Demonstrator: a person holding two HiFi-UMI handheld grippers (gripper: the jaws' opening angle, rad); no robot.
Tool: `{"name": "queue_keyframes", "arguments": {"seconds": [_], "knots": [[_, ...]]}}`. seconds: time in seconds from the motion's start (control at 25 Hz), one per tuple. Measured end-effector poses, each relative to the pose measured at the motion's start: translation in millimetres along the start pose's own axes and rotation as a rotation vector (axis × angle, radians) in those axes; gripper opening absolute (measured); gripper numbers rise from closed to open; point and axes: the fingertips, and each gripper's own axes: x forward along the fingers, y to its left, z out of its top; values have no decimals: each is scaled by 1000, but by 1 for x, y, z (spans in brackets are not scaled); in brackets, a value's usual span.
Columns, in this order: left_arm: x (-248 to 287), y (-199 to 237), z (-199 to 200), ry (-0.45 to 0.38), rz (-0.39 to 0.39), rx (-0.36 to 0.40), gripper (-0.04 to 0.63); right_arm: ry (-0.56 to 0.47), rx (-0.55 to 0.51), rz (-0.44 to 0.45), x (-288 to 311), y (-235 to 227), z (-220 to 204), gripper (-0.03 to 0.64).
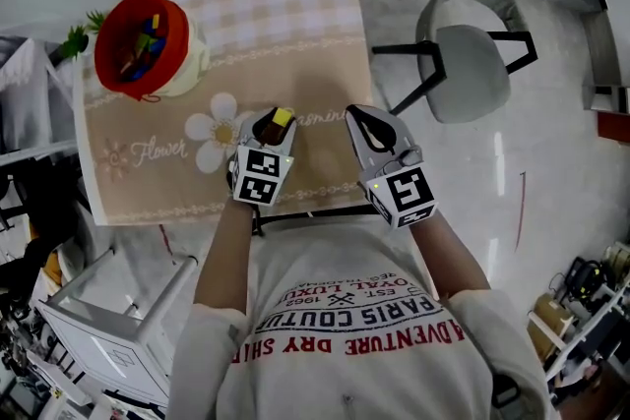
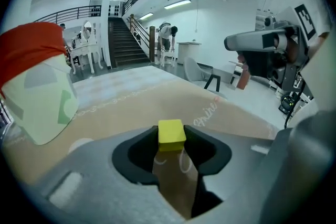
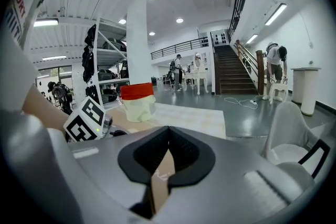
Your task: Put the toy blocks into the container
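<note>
A small yellow block point(image 1: 283, 116) point(image 2: 171, 135) sits between the tips of my left gripper point(image 1: 277, 124) point(image 2: 171, 140), whose pads press on both of its sides just above the tablecloth. The container point(image 1: 144, 42) is a pale tub with a red rim, at the table's far left, with several coloured blocks inside. It fills the left edge of the left gripper view point(image 2: 38, 93) and stands further off in the right gripper view point(image 3: 137, 101). My right gripper point(image 1: 372, 127) point(image 3: 167, 132) hovers beside the left one, shut with nothing in it.
A beige flowered tablecloth point(image 1: 295, 25) covers the table; its near edge lies just under both grippers. A grey chair point(image 1: 471, 44) stands to the right of the table. A white drawer unit point(image 1: 98, 334) is at lower left.
</note>
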Motion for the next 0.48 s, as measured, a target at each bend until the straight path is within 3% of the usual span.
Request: {"name": "queue_keyframes", "arguments": {"seconds": [0.24, 0.48], "knots": [[-2, -2, 1, 13, -22, 25, 156, -7, -5, 6, 6, -1, 7, 2], [-27, 3, 22, -49, -13, 46, 156, -28, -18, 22, 14, 11, 23, 2]]}}
